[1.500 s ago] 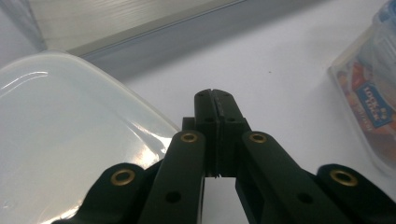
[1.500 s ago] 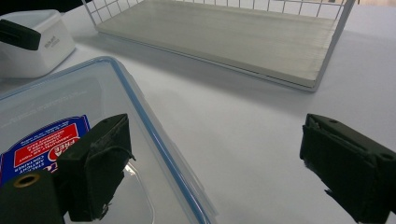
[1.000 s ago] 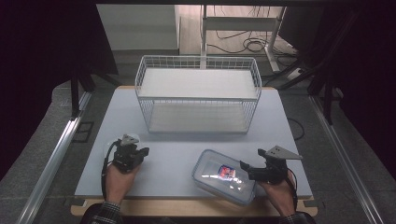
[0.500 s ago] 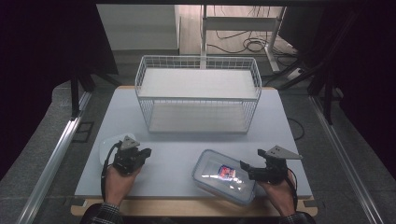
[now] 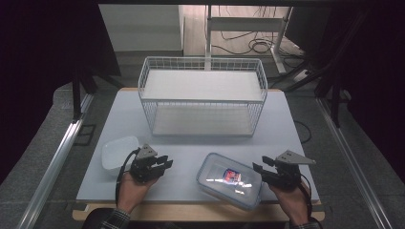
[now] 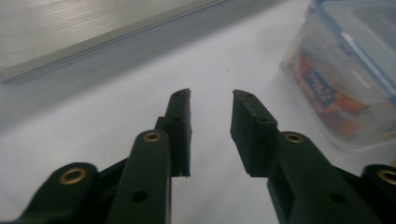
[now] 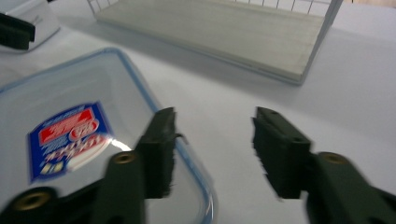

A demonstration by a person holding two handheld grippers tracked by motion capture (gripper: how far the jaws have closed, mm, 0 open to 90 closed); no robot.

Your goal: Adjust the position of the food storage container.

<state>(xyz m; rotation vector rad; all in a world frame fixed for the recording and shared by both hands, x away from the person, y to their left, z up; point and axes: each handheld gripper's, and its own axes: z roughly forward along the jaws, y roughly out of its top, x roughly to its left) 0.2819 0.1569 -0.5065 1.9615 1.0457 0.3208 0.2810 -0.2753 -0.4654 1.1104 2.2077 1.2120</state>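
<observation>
The clear, blue-rimmed, rigid plastic lidded box (image 5: 231, 180), judged light and slick, is being approached rim-first by the right gripper (image 7: 212, 140), jaws part-spread and just narrowed, pinching nothing.

The high view is dim around its edges, with the surroundings nearly black, while the table (image 5: 286, 129) is evenly lit from above. A brighter patch of floor lies beyond the wire basket (image 5: 203, 95). White glare sits on the lid of the plastic box (image 5: 229, 180). The basket casts a soft shadow toward the near side. Both gripper views are soft: the near jaws are blurred, the right gripper view most, and far things smear.
</observation>
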